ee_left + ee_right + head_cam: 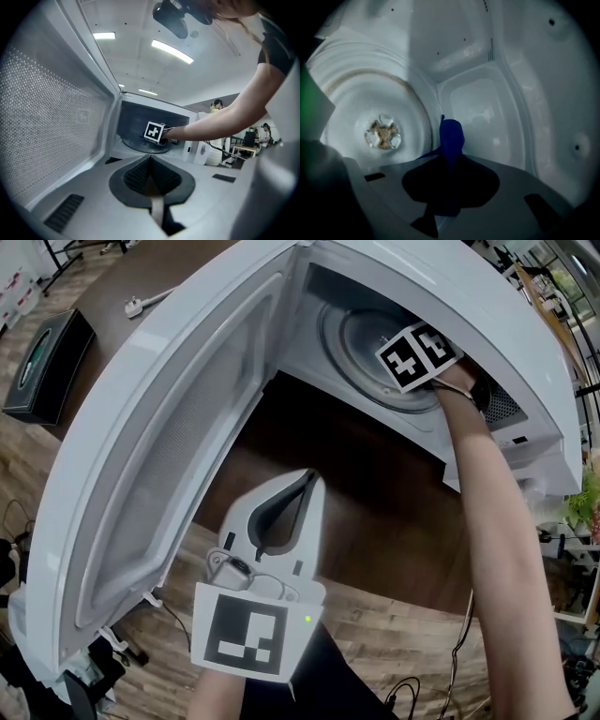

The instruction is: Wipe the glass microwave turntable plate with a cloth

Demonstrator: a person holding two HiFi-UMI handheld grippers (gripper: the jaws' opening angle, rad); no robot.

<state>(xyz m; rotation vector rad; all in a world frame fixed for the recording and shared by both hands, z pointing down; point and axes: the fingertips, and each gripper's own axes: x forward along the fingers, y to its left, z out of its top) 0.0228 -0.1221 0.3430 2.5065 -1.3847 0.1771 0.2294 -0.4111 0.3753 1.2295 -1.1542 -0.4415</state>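
The microwave stands open at 1 o'clock in the head view, and its door swings out toward 9 o'clock. The glass turntable plate sits inside on the oven floor, with a brownish hub at its centre. The right gripper reaches into the cavity, clenched on a dark blue cloth that pokes out past its tips. The cloth is just beside the plate's rim at 3 o'clock; whether they touch cannot be told. The left gripper hangs outside at 6 o'clock in the head view, its jaws pressed together on nothing, pointing at the opening.
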